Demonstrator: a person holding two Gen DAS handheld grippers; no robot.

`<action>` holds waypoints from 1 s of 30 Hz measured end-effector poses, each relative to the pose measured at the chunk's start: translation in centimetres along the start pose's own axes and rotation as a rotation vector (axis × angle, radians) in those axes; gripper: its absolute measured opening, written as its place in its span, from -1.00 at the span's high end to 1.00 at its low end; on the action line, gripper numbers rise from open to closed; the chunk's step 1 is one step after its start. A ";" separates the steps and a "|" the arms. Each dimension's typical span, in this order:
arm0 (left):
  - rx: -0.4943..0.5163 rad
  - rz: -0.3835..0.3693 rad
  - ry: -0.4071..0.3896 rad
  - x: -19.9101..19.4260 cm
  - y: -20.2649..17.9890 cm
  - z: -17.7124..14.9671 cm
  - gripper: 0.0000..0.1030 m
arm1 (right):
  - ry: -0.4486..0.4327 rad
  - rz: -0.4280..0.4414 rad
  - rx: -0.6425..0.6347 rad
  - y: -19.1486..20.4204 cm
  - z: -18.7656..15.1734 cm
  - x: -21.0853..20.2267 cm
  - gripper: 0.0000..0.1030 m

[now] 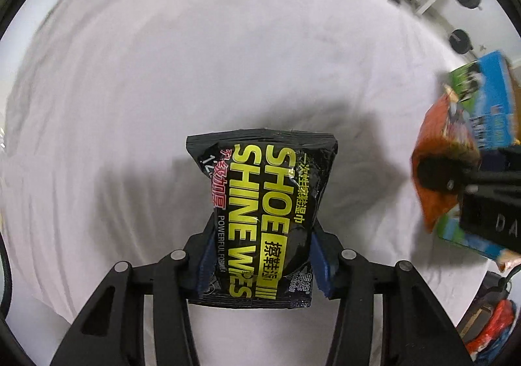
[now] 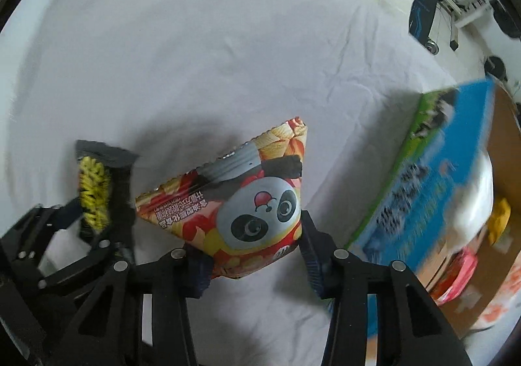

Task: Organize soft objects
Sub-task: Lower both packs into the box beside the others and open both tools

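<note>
Left wrist view shows the left tool (image 1: 260, 255) clenched on a black shoe-wipes pack (image 1: 265, 216), its long axis pointing forward over the white bed (image 1: 195, 56). The right tool (image 2: 254, 255) grips a panda snack bag (image 2: 241, 200); the open cardboard box (image 2: 456, 170) lies to its right, nearer this hand.

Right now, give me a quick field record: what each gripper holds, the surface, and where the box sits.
left gripper: shut on the black shoe shine wipes pack, held above the sheet
right gripper: shut on the panda snack bag, also off the sheet
surface: white bed sheet, wrinkled
box: blue and green cardboard box, open, to the right of both grippers
box contents: soft packets, one white; others blurred
</note>
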State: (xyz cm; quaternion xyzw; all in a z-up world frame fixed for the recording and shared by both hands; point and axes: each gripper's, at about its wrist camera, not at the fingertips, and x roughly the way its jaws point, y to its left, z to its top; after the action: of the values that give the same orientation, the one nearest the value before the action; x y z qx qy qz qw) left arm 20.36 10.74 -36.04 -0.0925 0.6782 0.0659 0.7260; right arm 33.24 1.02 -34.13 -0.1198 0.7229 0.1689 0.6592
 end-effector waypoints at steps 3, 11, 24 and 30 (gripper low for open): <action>0.010 -0.028 -0.060 -2.6 -0.4 0.3 0.10 | -0.092 0.065 0.051 -1.6 -2.6 -4.2 0.07; 0.112 -0.116 -0.226 -13.4 -6.3 -0.2 0.10 | -0.270 0.036 0.196 -10.4 -10.6 -14.3 0.07; 0.282 -0.220 -0.299 -20.4 -18.3 -0.8 0.10 | -0.336 -0.042 0.382 -20.6 -20.1 -18.5 0.07; 0.315 -0.232 -0.292 -19.4 -22.4 -0.3 0.10 | -0.337 -0.026 0.404 -21.5 -22.1 -18.2 0.07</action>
State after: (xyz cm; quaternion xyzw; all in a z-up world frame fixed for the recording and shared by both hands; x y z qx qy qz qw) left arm 23.64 -10.53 -15.69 -0.0449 0.5530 -0.1117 0.8245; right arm 23.49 -28.46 -16.23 0.0349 0.6203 0.0304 0.7830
